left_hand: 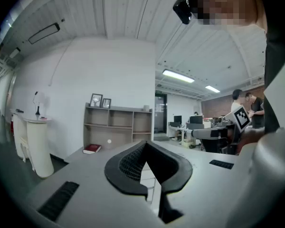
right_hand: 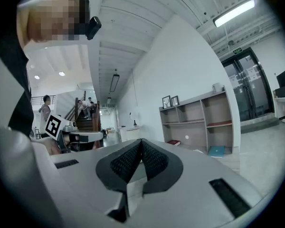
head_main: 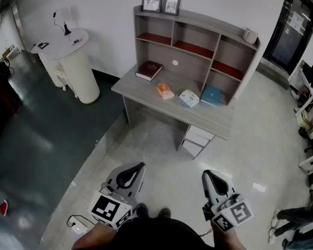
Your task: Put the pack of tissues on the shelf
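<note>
A grey desk (head_main: 146,90) with a shelf unit (head_main: 198,35) stands ahead by the white wall. On the desktop lie a pale blue-white tissue pack (head_main: 189,98), an orange pack (head_main: 165,90), a dark red book (head_main: 148,70) and a teal book (head_main: 211,95). My left gripper (head_main: 141,165) and right gripper (head_main: 205,174) are held low over the floor, well short of the desk. Both are shut with nothing between the jaws. The left gripper (left_hand: 145,144) faces the shelf unit (left_hand: 116,125). The right gripper (right_hand: 141,140) sees the shelf unit (right_hand: 199,122) at its right.
A white round counter (head_main: 75,61) stands left of the desk. Drawers (head_main: 197,138) sit under the desktop. Two picture frames (head_main: 160,1) and a white mug (head_main: 250,35) are on the shelf top. A glass door (head_main: 295,25), office desks and seated people's legs (head_main: 297,220) are at the right.
</note>
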`<state>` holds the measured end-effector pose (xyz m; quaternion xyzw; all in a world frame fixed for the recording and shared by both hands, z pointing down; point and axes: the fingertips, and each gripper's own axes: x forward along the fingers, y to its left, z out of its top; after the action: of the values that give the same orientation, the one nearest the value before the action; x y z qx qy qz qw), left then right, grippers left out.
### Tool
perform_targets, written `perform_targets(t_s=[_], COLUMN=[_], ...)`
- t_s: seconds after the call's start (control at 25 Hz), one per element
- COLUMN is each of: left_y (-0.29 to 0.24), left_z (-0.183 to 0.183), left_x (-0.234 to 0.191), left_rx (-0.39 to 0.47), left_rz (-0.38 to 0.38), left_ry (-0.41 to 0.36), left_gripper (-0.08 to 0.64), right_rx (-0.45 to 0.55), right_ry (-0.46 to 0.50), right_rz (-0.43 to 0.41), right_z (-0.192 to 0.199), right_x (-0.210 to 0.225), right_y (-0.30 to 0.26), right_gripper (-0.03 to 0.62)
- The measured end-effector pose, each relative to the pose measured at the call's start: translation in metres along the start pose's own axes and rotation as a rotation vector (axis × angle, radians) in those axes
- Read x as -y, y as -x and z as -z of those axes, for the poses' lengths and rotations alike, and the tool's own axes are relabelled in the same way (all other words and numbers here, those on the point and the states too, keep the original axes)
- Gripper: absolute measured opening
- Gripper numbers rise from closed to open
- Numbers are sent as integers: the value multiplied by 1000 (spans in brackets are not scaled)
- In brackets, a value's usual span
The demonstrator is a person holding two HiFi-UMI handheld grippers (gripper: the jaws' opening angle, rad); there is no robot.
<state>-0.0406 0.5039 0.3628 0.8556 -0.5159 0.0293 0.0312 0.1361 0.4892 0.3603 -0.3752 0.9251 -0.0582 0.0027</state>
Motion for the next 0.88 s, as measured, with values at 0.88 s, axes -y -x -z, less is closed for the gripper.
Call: perform_targets(t_s=[0.88], left_y=[-39], left_z=[19], left_x=[30], left_rx=[-6], left_rz=[-15], left_ry=[42], left_gripper=[11], right_rx=[0], right_ry=[-64], right_rz=[-70], right_z=[13], right_x=[41], right_y=[27], right_gripper=[20])
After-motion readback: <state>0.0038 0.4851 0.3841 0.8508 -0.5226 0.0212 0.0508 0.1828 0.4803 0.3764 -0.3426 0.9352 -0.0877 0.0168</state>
